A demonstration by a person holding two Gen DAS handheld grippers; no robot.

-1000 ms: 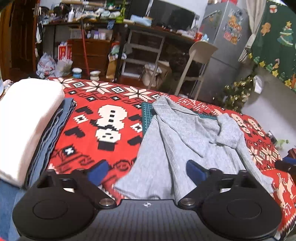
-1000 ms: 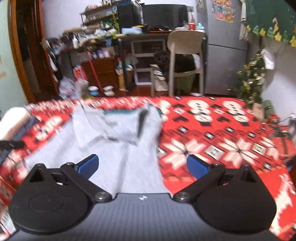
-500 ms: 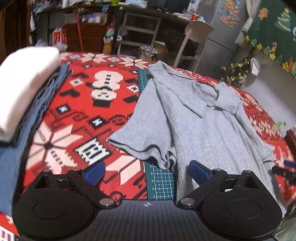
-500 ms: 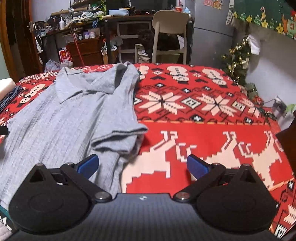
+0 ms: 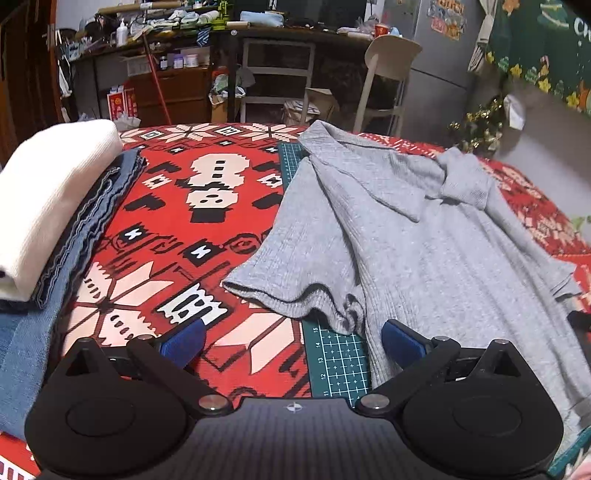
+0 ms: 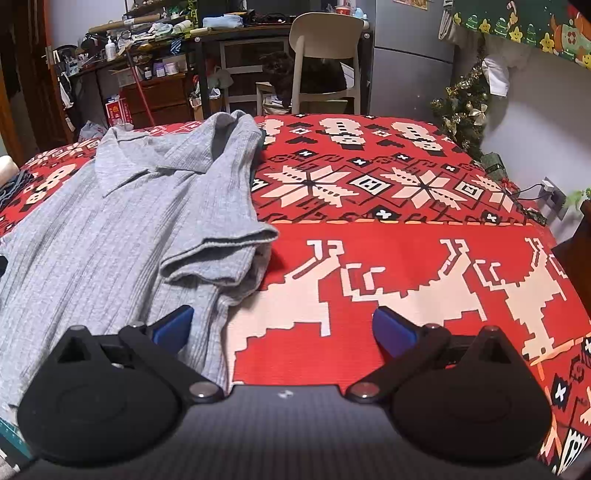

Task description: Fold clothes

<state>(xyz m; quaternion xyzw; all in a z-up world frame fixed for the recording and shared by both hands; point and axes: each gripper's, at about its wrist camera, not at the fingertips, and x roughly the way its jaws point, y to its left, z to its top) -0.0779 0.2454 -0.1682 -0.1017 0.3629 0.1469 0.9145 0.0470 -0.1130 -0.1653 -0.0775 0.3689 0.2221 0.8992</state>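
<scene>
A grey ribbed polo shirt (image 5: 424, 236) lies spread on the red patterned cloth, collar at the far end, both short sleeves rumpled. My left gripper (image 5: 293, 341) hovers low by the shirt's left sleeve (image 5: 295, 291); its jaws are opening wide with only cloth and a green cutting mat (image 5: 338, 362) below the gap. In the right wrist view the same shirt (image 6: 110, 236) fills the left half. My right gripper (image 6: 282, 326) stands open just short of the folded-over right sleeve (image 6: 221, 258), its left fingertip (image 6: 173, 326) over the shirt's side edge.
A stack of folded clothes, white on top (image 5: 48, 199) over blue denim (image 5: 92, 221), sits on the left of the table. The red blanket (image 6: 406, 266) covers the surface. Behind stand a chair (image 6: 325, 59), cluttered desk (image 5: 258, 33), fridge and small Christmas tree (image 6: 465, 110).
Both grippers have dropped lower and closer to the shirt's near sleeves. The left jaws have spread a little wider. The shirt lies as before.
</scene>
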